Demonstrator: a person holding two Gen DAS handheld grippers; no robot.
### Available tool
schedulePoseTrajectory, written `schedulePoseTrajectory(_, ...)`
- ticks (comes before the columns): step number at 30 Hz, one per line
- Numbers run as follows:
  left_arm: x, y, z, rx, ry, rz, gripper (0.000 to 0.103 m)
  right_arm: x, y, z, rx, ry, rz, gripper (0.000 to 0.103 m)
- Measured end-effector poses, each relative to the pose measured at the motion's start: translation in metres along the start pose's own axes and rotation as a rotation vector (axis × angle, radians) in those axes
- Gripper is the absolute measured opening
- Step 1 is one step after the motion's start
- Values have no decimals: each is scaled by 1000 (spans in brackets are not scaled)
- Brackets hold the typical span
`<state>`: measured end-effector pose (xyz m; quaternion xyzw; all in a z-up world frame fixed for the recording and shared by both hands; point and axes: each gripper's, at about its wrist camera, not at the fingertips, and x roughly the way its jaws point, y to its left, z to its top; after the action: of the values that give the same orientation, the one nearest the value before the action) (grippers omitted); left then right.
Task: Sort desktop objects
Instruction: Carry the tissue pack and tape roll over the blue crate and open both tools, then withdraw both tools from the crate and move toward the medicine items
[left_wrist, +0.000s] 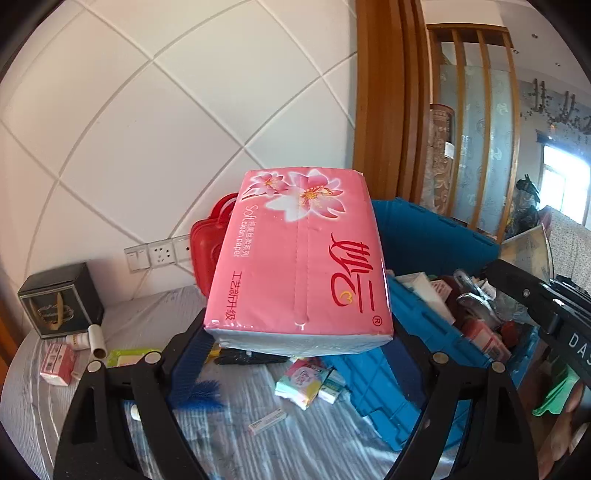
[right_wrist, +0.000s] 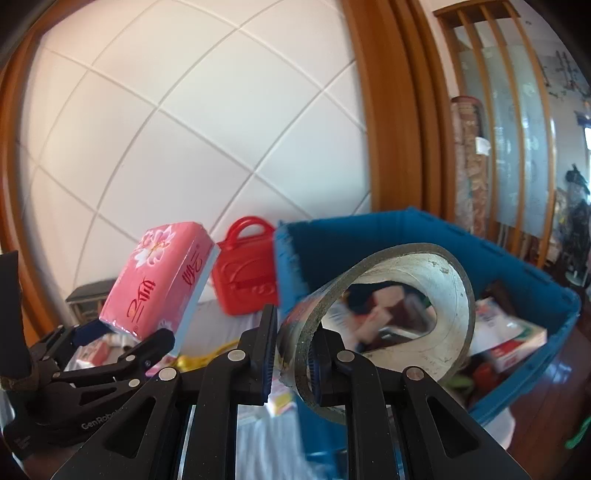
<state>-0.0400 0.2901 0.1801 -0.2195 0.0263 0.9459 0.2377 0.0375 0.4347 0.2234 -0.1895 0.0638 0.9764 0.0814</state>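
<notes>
A pink tissue pack (left_wrist: 299, 266) printed with flowers is held up above the table, my left gripper (left_wrist: 299, 343) shut on its near end. The right wrist view shows the same tissue pack (right_wrist: 159, 280) tilted in my left gripper (right_wrist: 125, 334) at the lower left. My right gripper (right_wrist: 295, 339) is shut on the rim of a roll of clear tape (right_wrist: 443, 266) with a cardboard core, held in front of the blue bin (right_wrist: 369, 229). That blue bin (left_wrist: 436, 236) stands at the right and holds several mixed objects.
A red plastic case (left_wrist: 207, 251) leans on the tiled wall behind the tissue pack. On the striped cloth lie a black box (left_wrist: 61, 302), a cardboard tube (left_wrist: 98, 336), a red-and-white packet (left_wrist: 57, 363) and small tissue packets (left_wrist: 306, 380). Wall sockets (left_wrist: 159, 253) sit low on the wall.
</notes>
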Motion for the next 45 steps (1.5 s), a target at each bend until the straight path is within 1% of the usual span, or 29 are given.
schedulePoseTrajectory(6, 19, -58, 27, 50, -6, -90, 87, -9, -38, 27, 4, -33, -77, 15)
schedulePoseTrajectory(9, 28, -78, 38, 71, -9, -116, 87, -5, -54, 40, 2, -43, -112, 15)
schedulePoseTrajectory(12, 42, -94, 46, 77, -1, -130, 87, 2, -72, 50, 9, -41, -140, 15)
schedulePoseTrajectory(16, 60, -107, 54, 83, 25, -124, 89, 14, -92, 61, 39, -32, -158, 16)
schedulePoseTrajectory(17, 65, -110, 57, 89, 27, -116, 91, 17, -97, 63, 44, -28, -172, 22)
schedulePoseTrajectory(18, 68, -114, 59, 105, 27, -104, 92, 20, -101, 65, 42, -17, -201, 33)
schedulePoseTrajectory(19, 71, -119, 62, 125, 23, -87, 95, 24, -105, 67, 41, -2, -230, 79)
schedulePoseTrajectory(20, 70, -121, 63, 135, 14, -78, 100, 26, -110, 68, 57, 4, -214, 101)
schedulePoseTrajectory(21, 70, -122, 65, 139, 3, -76, 102, 25, -114, 67, 69, -2, -201, 101)
schedulePoseTrajectory(24, 73, -121, 66, 122, -4, -77, 102, 19, -116, 67, 45, -35, -240, 101)
schedulePoseTrajectory(30, 75, -113, 64, 97, -16, -74, 102, 18, -112, 69, 36, -57, -224, 101)
schedulePoseTrajectory(33, 71, -108, 64, 93, -23, -67, 102, 19, -110, 69, 35, -62, -199, 101)
schedulePoseTrajectory(37, 66, -93, 60, 81, -28, -42, 102, 18, -92, 64, 21, -65, -161, 101)
schedulePoseTrajectory(45, 57, -46, 44, 35, -11, 16, 102, 22, -52, 45, -16, -51, -97, 101)
